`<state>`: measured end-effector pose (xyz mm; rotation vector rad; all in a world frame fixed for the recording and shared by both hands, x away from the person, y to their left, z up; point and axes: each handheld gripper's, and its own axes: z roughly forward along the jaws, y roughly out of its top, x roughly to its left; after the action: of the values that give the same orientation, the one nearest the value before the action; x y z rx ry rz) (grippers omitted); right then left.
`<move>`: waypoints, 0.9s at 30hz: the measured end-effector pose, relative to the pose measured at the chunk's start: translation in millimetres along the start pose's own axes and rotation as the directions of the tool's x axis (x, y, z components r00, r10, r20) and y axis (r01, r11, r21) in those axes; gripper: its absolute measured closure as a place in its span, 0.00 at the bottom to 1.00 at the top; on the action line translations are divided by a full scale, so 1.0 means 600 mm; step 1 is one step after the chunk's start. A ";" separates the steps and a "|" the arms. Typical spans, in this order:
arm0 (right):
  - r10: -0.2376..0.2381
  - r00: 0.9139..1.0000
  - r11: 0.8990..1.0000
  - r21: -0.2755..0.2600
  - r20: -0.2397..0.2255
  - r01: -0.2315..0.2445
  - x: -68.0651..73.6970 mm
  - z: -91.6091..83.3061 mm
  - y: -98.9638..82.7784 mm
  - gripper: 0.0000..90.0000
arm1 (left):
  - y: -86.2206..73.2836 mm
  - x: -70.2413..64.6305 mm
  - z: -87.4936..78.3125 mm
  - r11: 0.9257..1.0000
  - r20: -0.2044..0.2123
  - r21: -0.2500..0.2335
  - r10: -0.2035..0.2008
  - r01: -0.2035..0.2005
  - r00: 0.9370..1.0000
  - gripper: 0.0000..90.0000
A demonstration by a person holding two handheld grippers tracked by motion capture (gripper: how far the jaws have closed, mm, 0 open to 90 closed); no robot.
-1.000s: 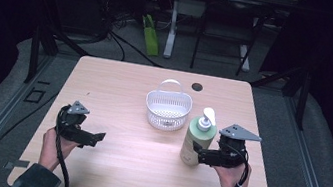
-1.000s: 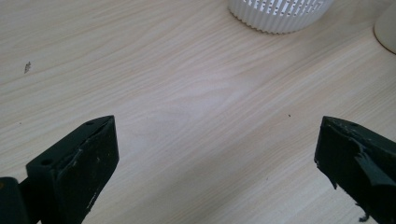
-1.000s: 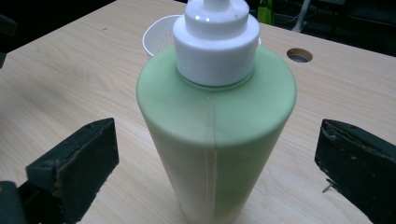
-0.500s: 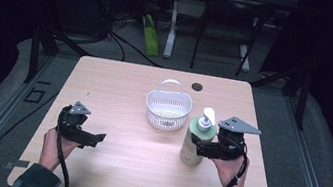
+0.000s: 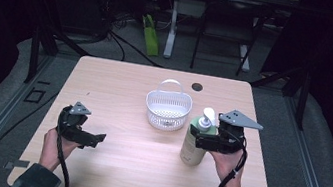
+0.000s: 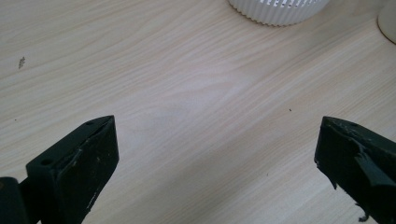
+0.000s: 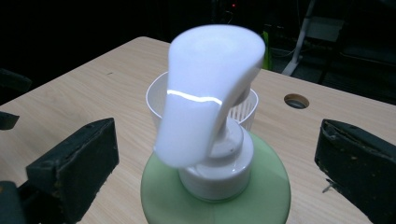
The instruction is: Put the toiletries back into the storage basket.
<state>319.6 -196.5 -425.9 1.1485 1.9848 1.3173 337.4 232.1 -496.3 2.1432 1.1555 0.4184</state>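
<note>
We see the right gripper [image 5: 201, 140] with its jaws spread wide on either side of the white pump head of the green soap bottle [image 5: 192, 148], which stands upright on the wooden table [image 5: 121, 81]; in the right gripper view the pump [image 7: 205, 93] sits between the two jaws, touching neither. Beyond the bottle from those jaws stands the white basket [image 5: 168, 110]. Our left gripper [image 5: 94, 138] hangs with its jaws wide apart over bare table, holding nothing, the basket's base [image 6: 280, 9] ahead of them.
</note>
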 end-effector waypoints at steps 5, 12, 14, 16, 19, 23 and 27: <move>0.000 1.000 1.000 -0.014 0.003 0.000 0.002 0.001 0.005 0.00 | 0.000 0.000 0.000 1.000 0.003 0.006 0.002 -0.002 1.000 0.00; 0.004 1.000 0.998 -0.068 0.028 -0.003 0.004 -0.005 0.000 0.20 | 0.000 0.000 0.000 1.000 0.005 0.007 0.004 -0.004 1.000 0.00; 0.011 1.000 0.997 -0.075 0.029 -0.009 0.004 -0.007 -0.002 0.27 | 0.001 0.000 0.000 1.000 0.006 0.010 0.005 -0.005 1.000 0.00; 0.016 0.999 0.995 -0.099 0.031 -0.013 0.002 -0.011 -0.005 0.33 | 0.001 -0.001 0.001 1.000 0.004 0.008 0.007 -0.007 1.000 0.00; 0.028 0.999 0.991 -0.129 0.036 -0.023 -0.002 -0.017 -0.007 0.41 | 0.001 -0.002 0.001 1.000 0.006 0.011 0.008 -0.008 1.000 0.00; 0.021 0.999 0.988 -0.152 0.042 -0.014 -0.001 -0.022 -0.006 0.53 | 0.001 -0.001 0.001 1.000 0.006 0.011 0.009 -0.009 1.000 0.00; 0.009 0.999 0.987 -0.162 0.040 -0.002 0.001 -0.024 -0.006 0.60 | 0.001 -0.002 0.002 1.000 0.010 0.016 0.013 -0.013 1.000 0.00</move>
<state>307.2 -203.8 -423.4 1.0958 1.8102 1.4183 337.8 230.4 -496.7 2.1652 1.1436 0.4051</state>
